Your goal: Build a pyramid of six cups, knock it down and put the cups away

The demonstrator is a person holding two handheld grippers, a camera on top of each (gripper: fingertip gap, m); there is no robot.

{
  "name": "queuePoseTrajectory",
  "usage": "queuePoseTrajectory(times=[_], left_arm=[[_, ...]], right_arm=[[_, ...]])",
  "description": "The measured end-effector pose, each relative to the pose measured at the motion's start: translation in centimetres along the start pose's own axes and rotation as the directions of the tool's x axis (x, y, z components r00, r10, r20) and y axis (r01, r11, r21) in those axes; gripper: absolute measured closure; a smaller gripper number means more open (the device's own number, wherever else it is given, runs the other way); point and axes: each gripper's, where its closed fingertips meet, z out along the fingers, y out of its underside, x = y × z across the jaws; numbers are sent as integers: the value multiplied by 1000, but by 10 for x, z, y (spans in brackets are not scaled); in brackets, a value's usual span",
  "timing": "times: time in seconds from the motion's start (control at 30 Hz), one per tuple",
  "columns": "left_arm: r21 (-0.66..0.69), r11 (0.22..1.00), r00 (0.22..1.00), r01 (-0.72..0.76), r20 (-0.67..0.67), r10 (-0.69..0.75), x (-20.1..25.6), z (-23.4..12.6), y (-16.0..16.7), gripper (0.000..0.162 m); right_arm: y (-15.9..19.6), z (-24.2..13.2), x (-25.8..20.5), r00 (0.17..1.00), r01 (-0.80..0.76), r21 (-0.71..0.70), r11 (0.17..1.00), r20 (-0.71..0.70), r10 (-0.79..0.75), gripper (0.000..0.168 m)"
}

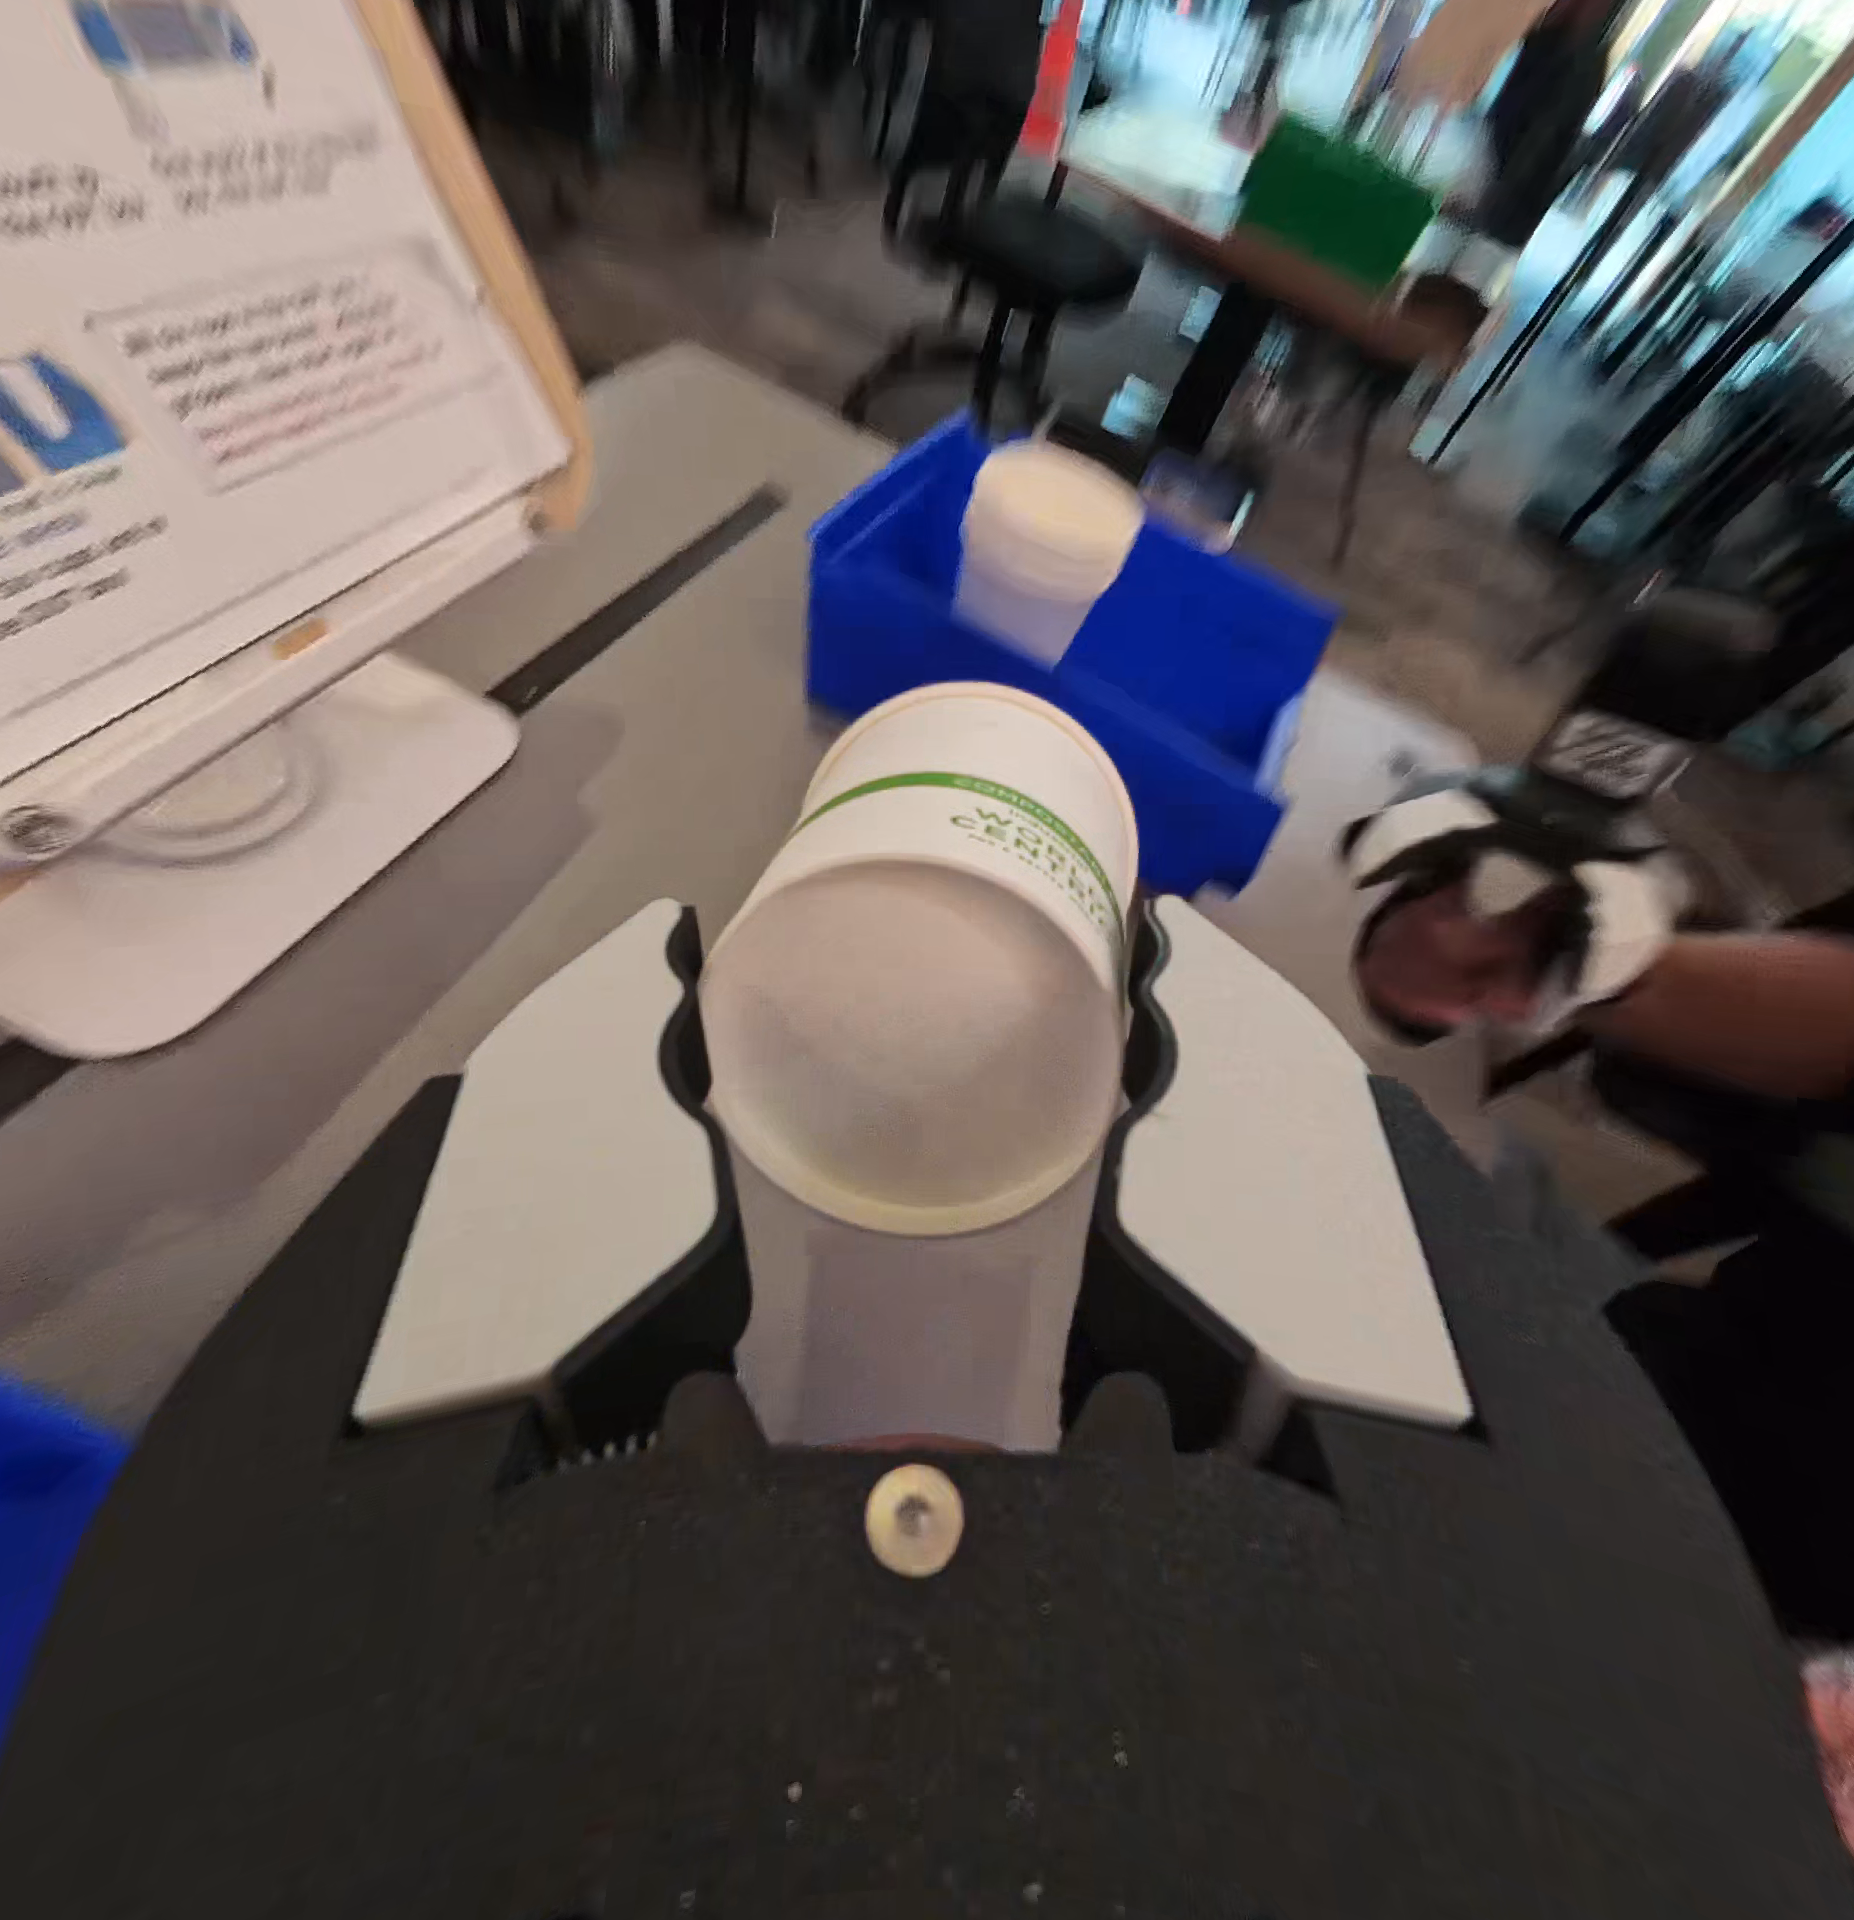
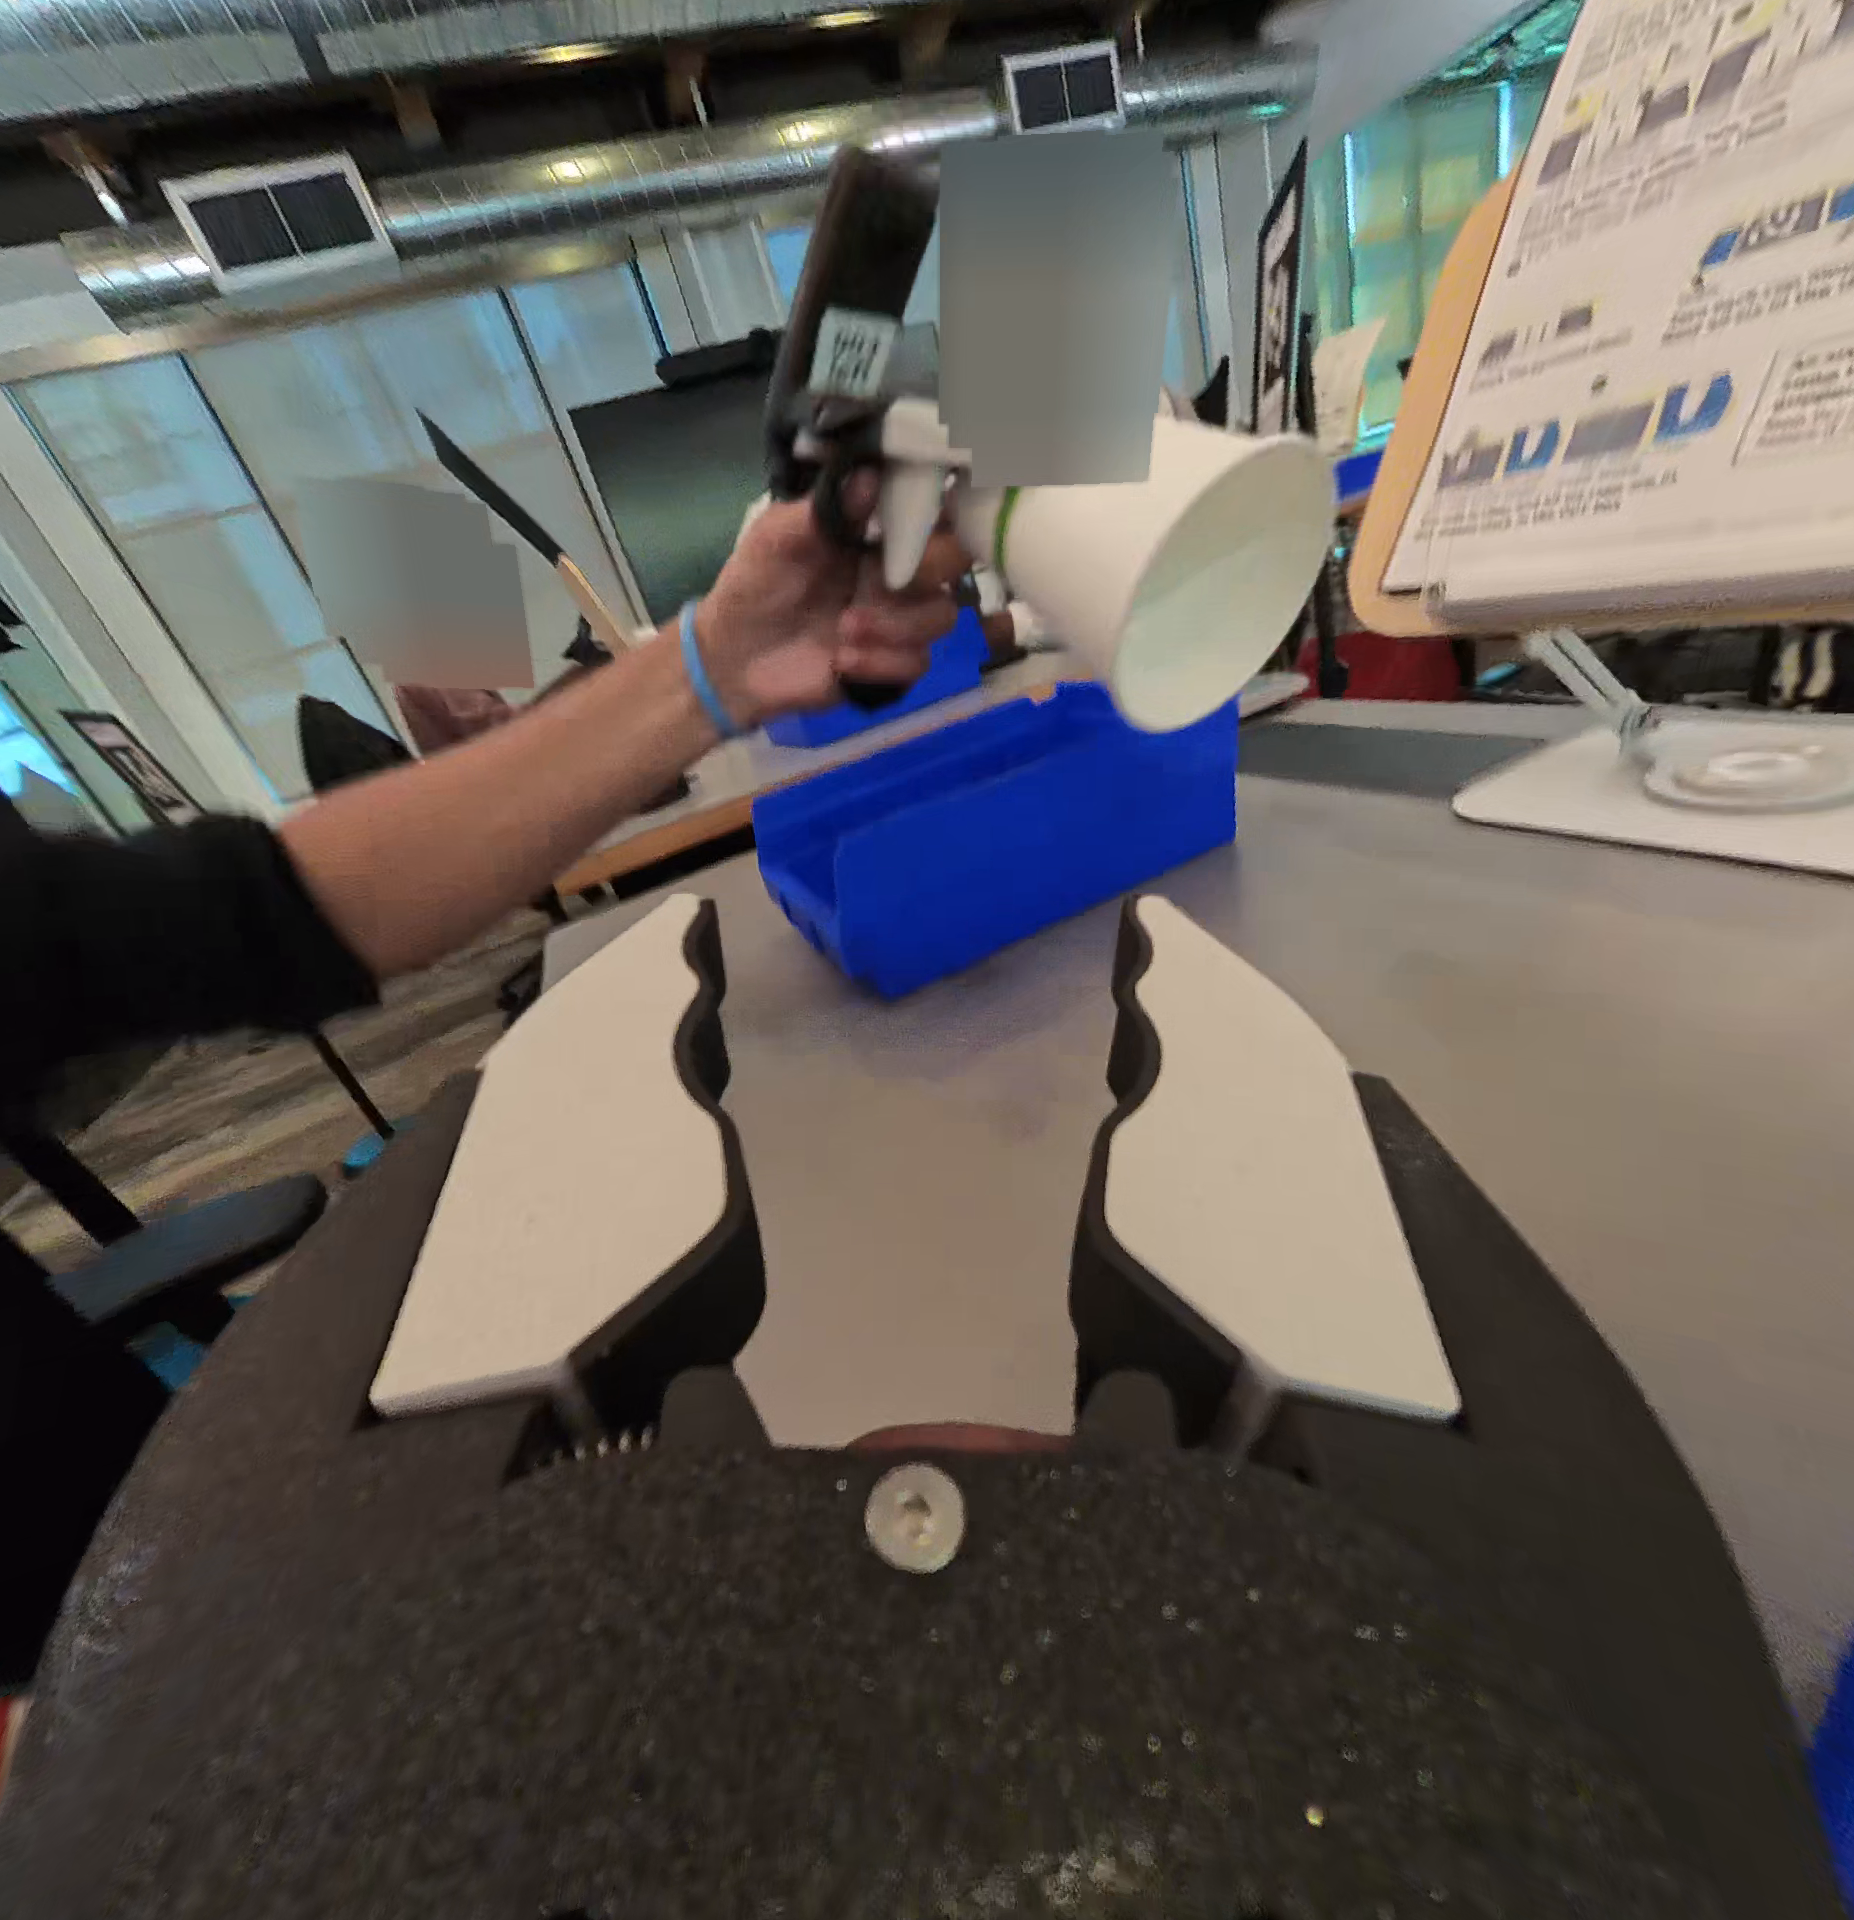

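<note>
Left hand-held gripper [image 1: 918,997] clamped on a white paper cup [image 1: 918,966] with a green band, gripped near the base, mouth pointing ahead and away from the camera, lifted clear of the grey counter [image 1: 642,644]. Just beyond, a blue bin [image 1: 1193,665] on the counter, already holding a blurred white stack of cups [image 1: 1048,540] upright inside. Right hand-held gripper [image 2: 918,997] wide and empty, low over the counter, aimed at the same blue bin [image 2: 1006,842]; from this side, the held cup [image 2: 1162,582] tilted mouth-down above the bin's rim, with the person's hand [image 2: 798,613] wrapped round the left tool's handle. An instruction board on a white stand [image 2: 1629,800] off to the side. Likely the putting-away stage, with no pyramid standing in either view. Next move probably calls for lining the cup's mouth over the stack, lowering it squarely to nest, then easing the grip open without tipping the stack.
</note>
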Motion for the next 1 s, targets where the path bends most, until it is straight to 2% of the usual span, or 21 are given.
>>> queuePoseTrajectory(times=[0.1, 0.17, 0.23, 0.4, 0.5, 0.57, 0.6, 0.63, 0.67, 0.77, 0.8, 0.83, 0.93, 1.0], left_arm=[[185, 980, 993, 74, -101, -56, 45, -6, -1, 84], [233, 968, 987, 93, -152, -58, 67, -5, 3, 85], [265, 960, 983, 88, -178, -41, 82, -2, 6, 85], [245, 965, 980, 89, -194, -41, 96, 11, 11, 86], [191, 981, 987, 39, -163, -8, 100, 15, 13, 87], [176, 984, 989, -7, -144, 33, 103, 14, 10, 119], [185, 983, 987, -20, -153, 48, 106, 13, 6, 162], [205, 979, 989, 0, -147, 31, 105, 13, 0, 162], [203, 979, 988, 10, -156, 22, 105, 13, -3, 162], [167, 986, 992, 4, -125, 18, 101, 15, -2, 162], [157, 988, 991, 9, -136, 13, 103, 14, -1, 162], [149, 989, 991, 6, -135, 14, 105, 12, 1, 162], [148, 989, 992, -16, -125, 35, 112, 4, 8, 162], [154, 988, 994, -27, -101, 43, 119, -3, 13, 162]], right_arm=[[-26, 24, 5, 998, -16, 6, 1000, 55, 16, 99], [-33, 42, -1, 995, -2, -23, 1000, 103, 4, 102], [-28, 57, -10, 984, -45, -63, 997, 170, 55, 106], [11, 71, -10, 909, -357, -96, 929, 196, 369, 113], [30, 68, -4, 784, -589, -38, 807, 217, 582, 112], [43, 70, -14, 647, -718, -81, 692, 290, 705, 110], [41, 72, -20, 566, -774, -90, 627, 347, 748, 109], [36, 73, -23, 503, -813, -76, 577, 407, 763, 113], [38, 77, -22, 484, -829, -75, 554, 399, 779, 114], [41, 77, -4, 630, -750, 5, 661, 308, 713, 126], [37, 75, -5, 636, -739, -7, 674, 326, 700, 136], [30, 71, -9, 620, -736, -21, 677, 383, 685, 168], [37, 71, 5, 700, -687, 2, 726, 270, 661, 168], [41, 68, 12, 713, -682, 8, 732, 235, 661, 168]])
